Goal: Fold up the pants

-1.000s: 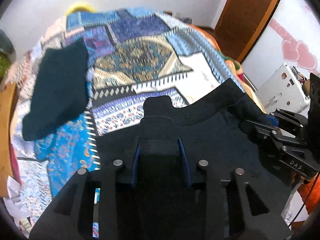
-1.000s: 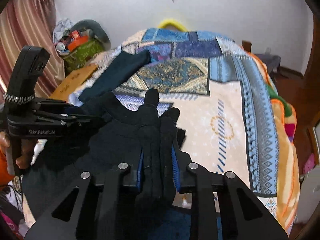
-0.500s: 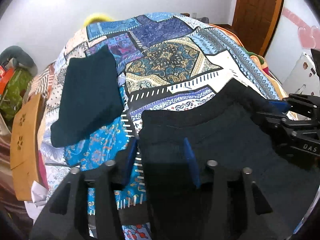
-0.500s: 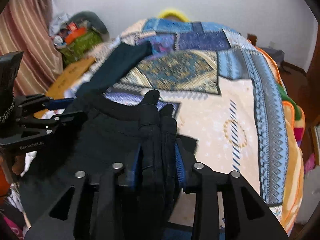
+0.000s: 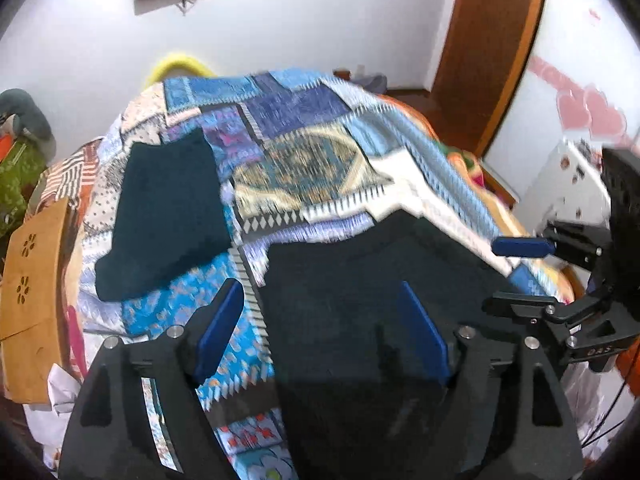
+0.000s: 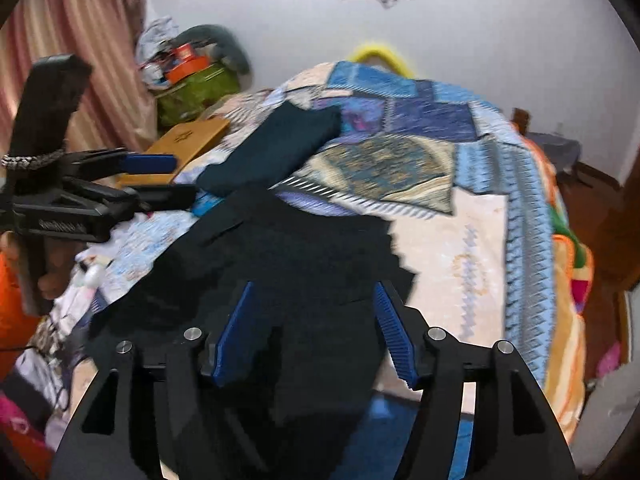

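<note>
Black pants (image 5: 372,280) lie spread on the near end of the patterned bed; they also show in the right wrist view (image 6: 288,260). My left gripper (image 5: 320,324) is open, its blue pads wide apart above the pants' left edge. My right gripper (image 6: 314,328) is open above the pants' near right part. Each gripper shows in the other's view: the right gripper (image 5: 532,272) at the right, the left gripper (image 6: 160,180) at the left, both open. Neither holds cloth.
A folded dark teal garment (image 5: 168,216) lies on the bed's far left, also seen in the right wrist view (image 6: 276,152). A wooden board (image 5: 36,292) stands at the left bedside. A door (image 5: 492,52) is at the back right. Clutter and a curtain (image 6: 72,52) are left.
Both grippers let go of the black pants and opened wide. The pants now lie flat on the bed, and both grippers have drawn back a little.
</note>
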Demonstrator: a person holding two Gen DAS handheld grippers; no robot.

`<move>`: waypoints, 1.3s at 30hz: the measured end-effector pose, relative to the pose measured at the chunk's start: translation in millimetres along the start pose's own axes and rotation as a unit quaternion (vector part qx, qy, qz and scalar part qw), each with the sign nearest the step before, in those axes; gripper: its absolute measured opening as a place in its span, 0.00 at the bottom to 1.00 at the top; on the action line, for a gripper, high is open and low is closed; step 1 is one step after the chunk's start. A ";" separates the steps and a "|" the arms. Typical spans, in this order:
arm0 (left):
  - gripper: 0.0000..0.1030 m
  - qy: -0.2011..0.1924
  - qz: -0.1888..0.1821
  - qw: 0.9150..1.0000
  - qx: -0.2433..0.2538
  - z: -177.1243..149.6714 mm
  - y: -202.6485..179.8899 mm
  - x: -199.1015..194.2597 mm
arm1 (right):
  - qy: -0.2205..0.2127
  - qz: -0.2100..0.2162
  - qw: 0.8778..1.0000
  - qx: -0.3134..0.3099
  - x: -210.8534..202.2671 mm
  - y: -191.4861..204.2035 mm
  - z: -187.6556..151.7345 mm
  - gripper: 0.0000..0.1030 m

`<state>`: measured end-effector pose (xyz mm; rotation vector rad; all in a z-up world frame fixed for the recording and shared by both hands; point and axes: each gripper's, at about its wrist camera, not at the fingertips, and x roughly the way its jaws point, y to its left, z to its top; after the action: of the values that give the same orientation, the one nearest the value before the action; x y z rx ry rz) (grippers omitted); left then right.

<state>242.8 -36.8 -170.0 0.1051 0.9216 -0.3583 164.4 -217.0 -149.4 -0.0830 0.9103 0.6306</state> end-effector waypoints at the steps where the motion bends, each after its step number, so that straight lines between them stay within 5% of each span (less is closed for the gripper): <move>1: 0.78 0.009 0.002 1.000 0.003 -4.2 -3.1 4.6 | 0.012 0.004 1.000 0.000 7.5 3.0 -4.1 0.56; 6: 0.78 0.092 0.010 0.996 0.007 -43.3 -14.3 40.8 | 0.058 -0.013 0.998 -0.013 34.4 10.1 -32.9 0.56; 19: 0.87 0.053 0.059 0.997 0.005 -86.2 -2.2 -4.2 | 0.026 -0.044 0.999 0.004 -9.2 10.8 -51.6 0.56; 30: 0.87 0.029 0.145 0.989 -0.016 -96.6 24.6 -40.6 | 0.024 -0.084 0.995 0.054 -39.6 -18.4 -70.4 0.58; 34: 0.88 0.024 0.109 0.992 -0.053 -83.8 38.8 -44.5 | 0.015 -0.086 0.994 0.061 -44.2 -21.5 -64.9 0.58; 39: 0.89 0.045 0.009 0.994 -0.097 -66.3 39.8 -15.5 | -0.002 -0.045 0.996 0.075 -31.0 -20.4 -52.9 0.58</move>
<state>197.7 20.4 -200.3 -0.0490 1.0402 -0.2470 124.0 -265.6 -162.7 0.0114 0.9424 0.4771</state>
